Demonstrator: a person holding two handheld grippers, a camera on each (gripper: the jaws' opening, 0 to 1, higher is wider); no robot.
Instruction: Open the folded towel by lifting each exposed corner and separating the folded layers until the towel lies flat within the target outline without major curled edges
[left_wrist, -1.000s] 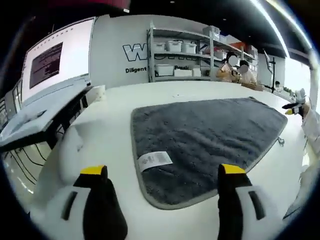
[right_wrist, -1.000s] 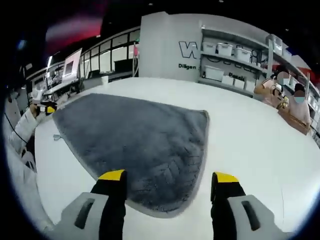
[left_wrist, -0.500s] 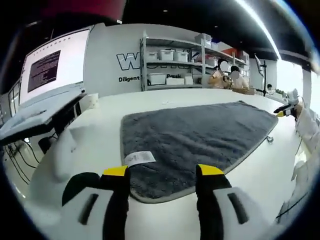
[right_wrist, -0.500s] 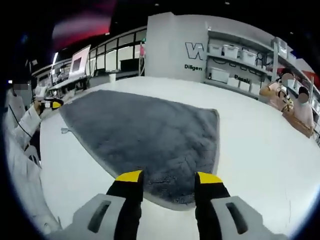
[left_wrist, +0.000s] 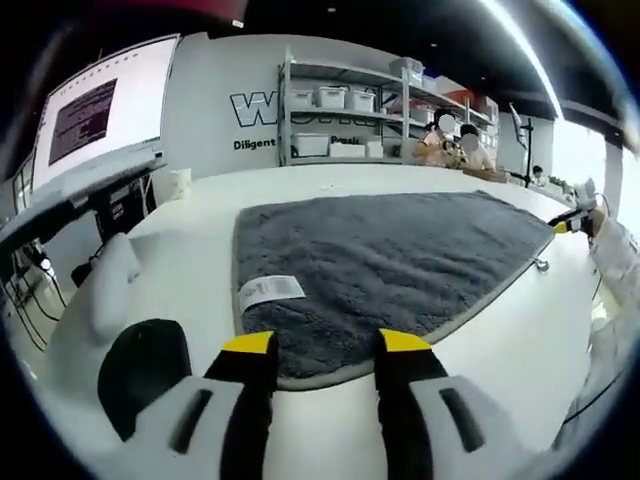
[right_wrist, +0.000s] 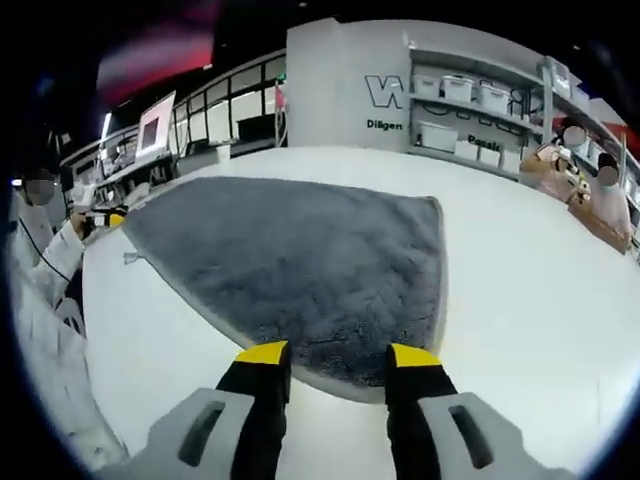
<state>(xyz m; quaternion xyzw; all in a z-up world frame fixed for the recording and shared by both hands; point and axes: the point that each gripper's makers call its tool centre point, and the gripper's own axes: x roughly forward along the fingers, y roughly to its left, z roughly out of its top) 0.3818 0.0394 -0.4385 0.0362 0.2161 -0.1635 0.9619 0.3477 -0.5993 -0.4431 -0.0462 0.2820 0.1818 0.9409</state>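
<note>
While the grey towel (left_wrist: 390, 260) lies spread on the white table (right_wrist: 540, 300), the left gripper (left_wrist: 318, 346) and right gripper (right_wrist: 332, 353) straddle its near corners, jaws apart, gripping nothing.

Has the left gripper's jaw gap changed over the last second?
Yes. The left gripper has narrowed its jaws, which now bracket the grey towel's near corner beside the white label.

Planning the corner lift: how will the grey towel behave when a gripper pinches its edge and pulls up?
The grey towel lies limp and flat on the white table, so it will likely drape. Its plush pile suggests some weight and drag. The bound edge near the left gripper should give a grippable hem.
</note>
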